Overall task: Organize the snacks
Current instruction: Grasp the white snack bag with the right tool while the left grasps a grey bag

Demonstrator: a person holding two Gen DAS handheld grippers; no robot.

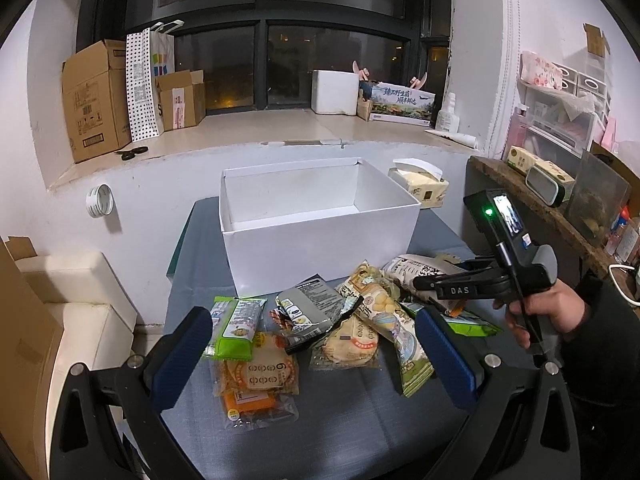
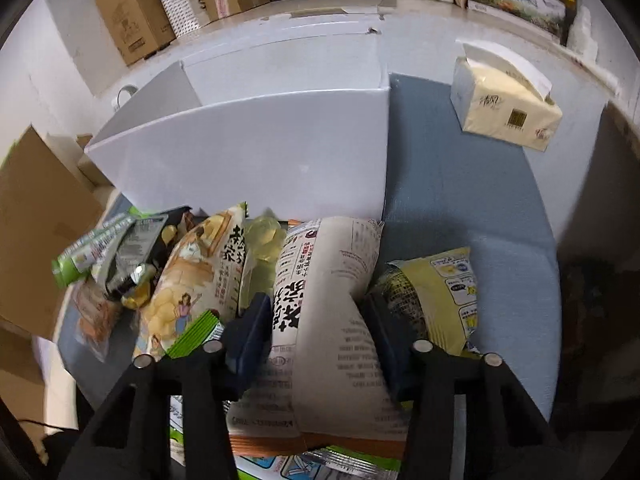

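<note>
Two handheld grippers work over a grey-blue table (image 1: 360, 420) where a loose heap of snack packets lies in front of an open white box (image 1: 320, 240). The box stands at the far side of the table with nothing visible inside it, probably the place the snacks are meant to go. The right gripper (image 2: 316, 332) reaches low into the right end of the heap, and its blue fingers (image 2: 250, 332) press in on both sides of a white snack bag (image 2: 328, 280) printed with black characters; the bag's sides dent inward at the pads, so the jaws are closed on it, gripping across its width. The bag seems to rest on the packets beneath it, not yet lifted. Beside it lie a cream illustrated bag (image 2: 196, 276) on its left and a yellow-green packet (image 2: 444, 292) on its right, both near the fingers and liable to be dragged along. The left gripper (image 1: 314, 356) hovers above the near left part of the heap with its jaws spread wide and nothing between them, framing a green packet (image 1: 236, 328), a grey pouch (image 1: 308, 308) and clear packs of round crackers (image 1: 260, 372). A tissue pack (image 2: 504, 112) sits apart to the right of the box, well away from the snacks.
</note>
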